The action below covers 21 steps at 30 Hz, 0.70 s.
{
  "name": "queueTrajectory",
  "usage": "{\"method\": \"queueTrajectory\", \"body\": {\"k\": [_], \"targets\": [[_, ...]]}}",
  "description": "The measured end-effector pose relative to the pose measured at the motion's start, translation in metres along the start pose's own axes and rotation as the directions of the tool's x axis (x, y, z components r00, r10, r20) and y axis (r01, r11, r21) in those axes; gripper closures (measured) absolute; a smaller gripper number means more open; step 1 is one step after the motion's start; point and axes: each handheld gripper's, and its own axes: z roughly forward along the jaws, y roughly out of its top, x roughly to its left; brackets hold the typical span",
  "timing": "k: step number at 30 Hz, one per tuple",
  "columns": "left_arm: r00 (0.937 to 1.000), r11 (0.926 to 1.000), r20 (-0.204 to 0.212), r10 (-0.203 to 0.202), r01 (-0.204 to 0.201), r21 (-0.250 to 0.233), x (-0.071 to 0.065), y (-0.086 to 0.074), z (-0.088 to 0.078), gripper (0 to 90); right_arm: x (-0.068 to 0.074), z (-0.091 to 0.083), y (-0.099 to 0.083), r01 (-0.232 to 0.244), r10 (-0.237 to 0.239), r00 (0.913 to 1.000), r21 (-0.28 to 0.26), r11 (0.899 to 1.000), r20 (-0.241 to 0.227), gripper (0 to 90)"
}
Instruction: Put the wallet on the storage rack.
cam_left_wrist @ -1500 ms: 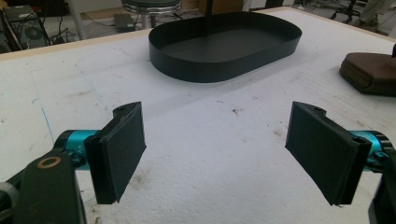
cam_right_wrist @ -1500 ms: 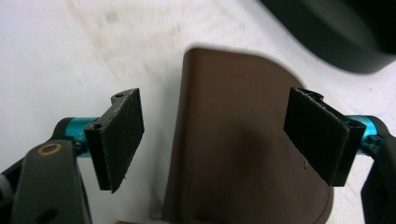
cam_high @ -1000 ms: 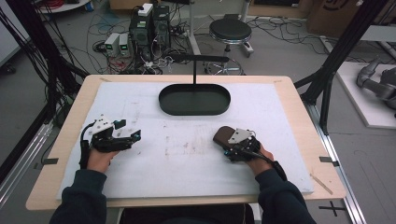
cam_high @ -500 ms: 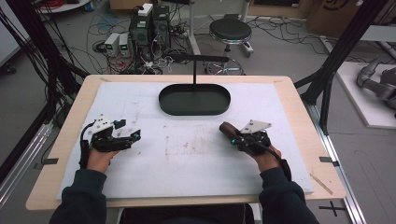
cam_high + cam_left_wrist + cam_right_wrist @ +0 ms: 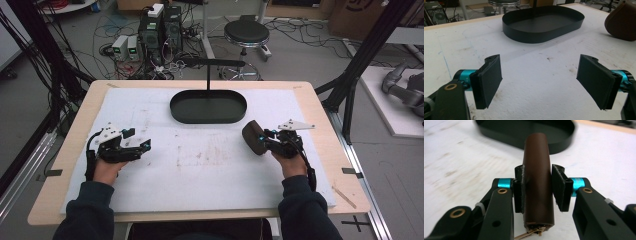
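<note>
A brown leather pouch (image 5: 251, 137) with a brass zip pull stands on edge over the white mat, right of centre. My right gripper (image 5: 263, 140) is shut on it, and in the right gripper view the black pads (image 5: 558, 187) press both sides of the pouch (image 5: 536, 157). My left gripper (image 5: 145, 145) rests low at the mat's left side. Its jaws stand wide apart with nothing between them (image 5: 540, 80). The pouch (image 5: 622, 22) also shows at the far right of the left gripper view.
A black oval tray (image 5: 208, 119) lies at the mat's far middle, with a thin black post and crossbar (image 5: 208, 75) rising from it. The tray rim (image 5: 541, 37) is ahead of the left jaws. Wooden table edges border the mat. Cables, a stool and equipment stand beyond.
My right gripper has moved right and slightly away with the brown pouch, rolling so that its grey plate shows at the side. The left gripper has not moved.
</note>
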Motion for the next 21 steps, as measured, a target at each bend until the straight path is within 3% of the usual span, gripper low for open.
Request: {"method": "queueTrajectory", "body": {"k": [2,5,7,8,10,11,13,17,21], "targets": [[1.0000,1.0000,0.000,-0.002,0.002,0.002,0.000,0.000,0.000,19.8,-0.004,-0.001,0.000,-0.026,0.026,0.9996,-0.012,1.000,0.007,62.8],[1.0000,1.0000,0.000,-0.001,0.001,0.003,0.000,0.000,0.000,20.0,-0.008,0.001,-0.002,-0.085,0.085,0.9953,0.004,0.996,-0.046,46.6],[1.0000,1.0000,-0.002,-0.002,0.002,0.002,0.000,0.000,0.001,20.1,-0.007,0.005,-0.002,-0.061,0.063,0.9964,0.038,0.997,-0.056,36.6],[1.0000,1.0000,0.000,-0.001,0.001,0.004,0.000,0.000,0.001,20.2,-0.005,0.009,-0.003,-0.046,0.050,0.9969,0.061,0.997,-0.061,39.2],[1.0000,1.0000,-0.001,-0.002,0.002,0.002,0.000,0.000,0.001,20.2,-0.001,0.014,-0.004,0.013,-0.008,0.9986,0.104,0.994,-0.052,61.3],[1.0000,1.0000,0.001,-0.002,0.002,0.003,0.000,0.000,0.001,20.3,0.001,0.016,-0.005,0.040,-0.036,0.9988,0.120,0.992,-0.034,60.1],[1.0000,1.0000,0.000,-0.002,0.002,0.004,0.000,0.000,0.000,20.3,0.004,0.019,-0.005,0.072,-0.067,0.9968,0.141,0.987,-0.044,61.6],[1.0000,1.0000,0.000,-0.001,0.001,0.004,0.000,0.000,0.001,20.3,0.008,0.019,-0.005,0.111,-0.109,0.9938,0.134,0.985,-0.026,66.0],[1.0000,1.0000,0.000,0.000,0.000,0.003,0.000,0.000,0.001,20.3,0.008,0.019,-0.004,0.114,-0.111,0.9933,0.122,0.986,-0.034,67.2]]}}
